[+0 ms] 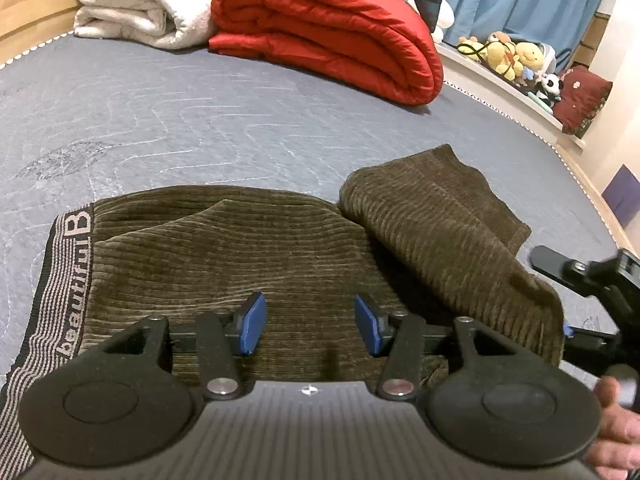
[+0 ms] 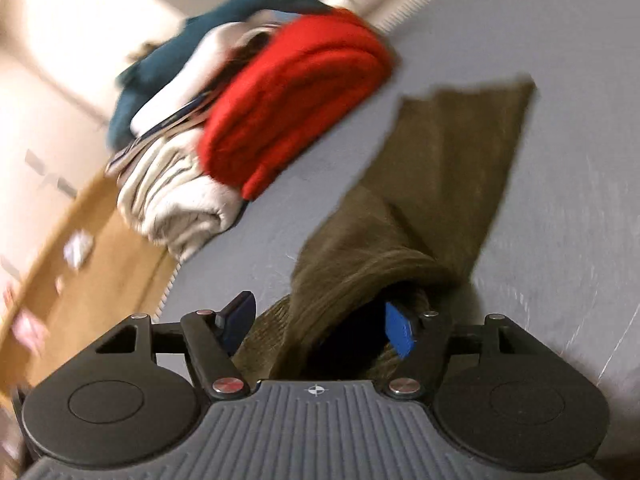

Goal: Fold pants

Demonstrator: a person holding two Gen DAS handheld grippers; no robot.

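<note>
The only legible writing is on the pants (image 1: 248, 248): their dark striped waistband (image 1: 60, 304) carries the word "beautiful" in pale letters, followed by a large capital "B" (the band runs up the left side of the left wrist view, so the text reads sideways). The pants are olive-brown ribbed cloth and lie on the grey quilted bed (image 1: 200, 112), partly folded, with one leg end doubled back in a raised flap at the right. The left gripper (image 1: 310, 326) tilts down over the middle of the pants, its blue pads (image 1: 253, 322) standing moderately apart with nothing pinched between them; whether the tips touch the cloth cannot be told. At the right edge of that view the right gripper (image 1: 580, 276) shows side-on beside the flap, with part of a hand (image 1: 616, 432) below it. In the blurred right wrist view the right gripper (image 2: 320, 330) points along a pant leg (image 2: 460, 168) that stretches away over the bed; its jaws stand wide, and a bunched fold of the cloth lies between them, draped over the right-side pad (image 2: 400, 334), with the left-side pad clear of it. Farther up the bed sit a folded red quilt (image 1: 328, 36) and a rolled white blanket (image 1: 140, 4) side by side.
</note>
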